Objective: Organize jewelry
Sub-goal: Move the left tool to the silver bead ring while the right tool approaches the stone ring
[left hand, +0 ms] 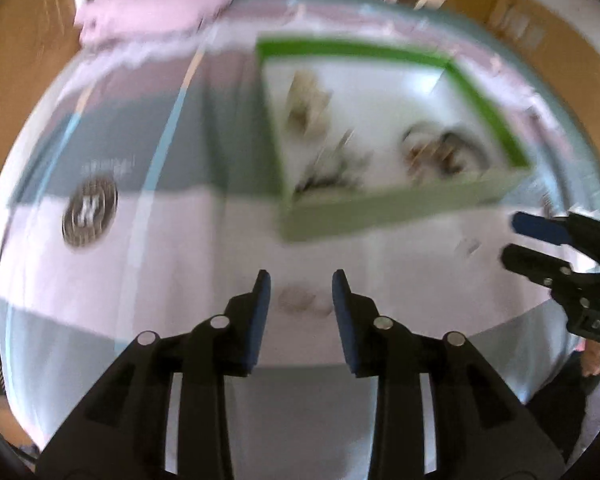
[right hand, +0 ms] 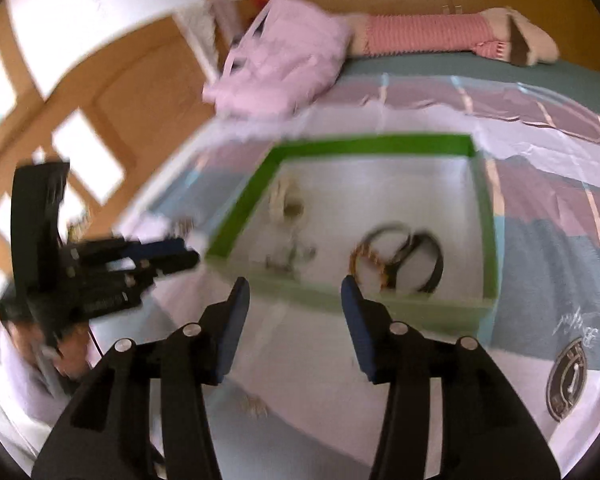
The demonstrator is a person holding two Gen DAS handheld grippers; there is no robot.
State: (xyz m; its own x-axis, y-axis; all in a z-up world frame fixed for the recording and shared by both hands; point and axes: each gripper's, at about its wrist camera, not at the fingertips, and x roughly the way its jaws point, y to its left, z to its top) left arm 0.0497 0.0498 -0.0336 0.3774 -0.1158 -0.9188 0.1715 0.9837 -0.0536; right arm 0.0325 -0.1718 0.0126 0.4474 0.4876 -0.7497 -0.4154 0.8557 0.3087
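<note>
On the bedspread (right hand: pixel 540 184) sits the green box (right hand: pixel 380 142), the landmark for all notes. Inside the box: dark and gold bangles (right hand: pixel 398 254) toward its near right corner, a pale blurred bundle (right hand: pixel 286 200) toward its left wall, small tangled pieces (right hand: pixel 290 258) by its near wall. Outside the box, just before its near wall, lies a small faint piece (left hand: pixel 300 300), identity unclear. Left gripper (left hand: pixel 302 290) is released, empty, straddling that piece; right gripper (right hand: pixel 296 292) is released, empty, further off. Judgement: left is nearer; piece's long axis cannot be told.
</note>
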